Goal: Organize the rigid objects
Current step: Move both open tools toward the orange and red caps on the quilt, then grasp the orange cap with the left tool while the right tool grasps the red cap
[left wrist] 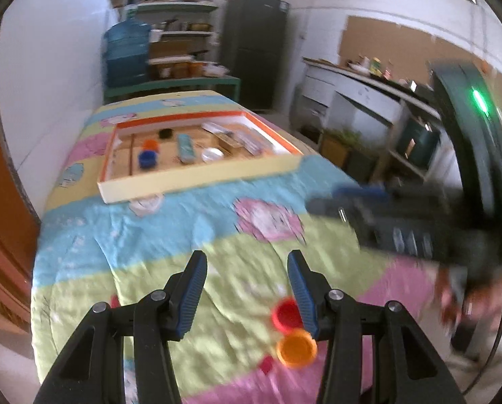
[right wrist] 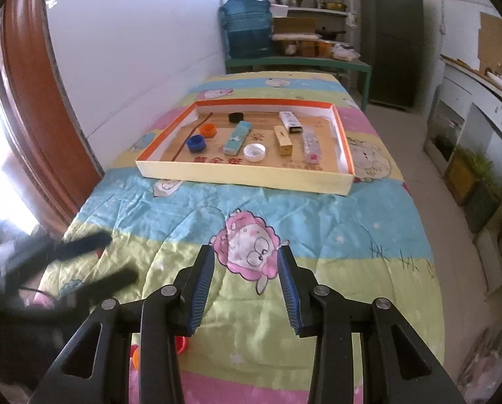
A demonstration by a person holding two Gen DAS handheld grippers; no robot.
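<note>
Both tongs empty, jaws apart: left tongs point(left wrist: 247, 289) spread wide, right tongs point(right wrist: 246, 286) narrower, nothing between the pads of either. Loose items are a red round plastic cap point(left wrist: 286, 314) and an orange round plastic cap point(left wrist: 296, 348), touching each other on the cartoon-print quilted cloth point(left wrist: 150, 242) that covers the counter. In the left wrist view they sit low, just beside the inner face of the left tongs' right-hand finger, red farther out, orange closer in. Left tongs are clearly nearer; the right wrist view shows these caps only as slivers behind its own left-hand finger. Caps are round, no long axis to align. Likely goal: the shallow cardboard tray with orange rim point(right wrist: 244, 170), well ahead across open cloth, nothing between. Free floor remains in the tray's near right part. The cloth's near edge lies close behind the caps.
</note>
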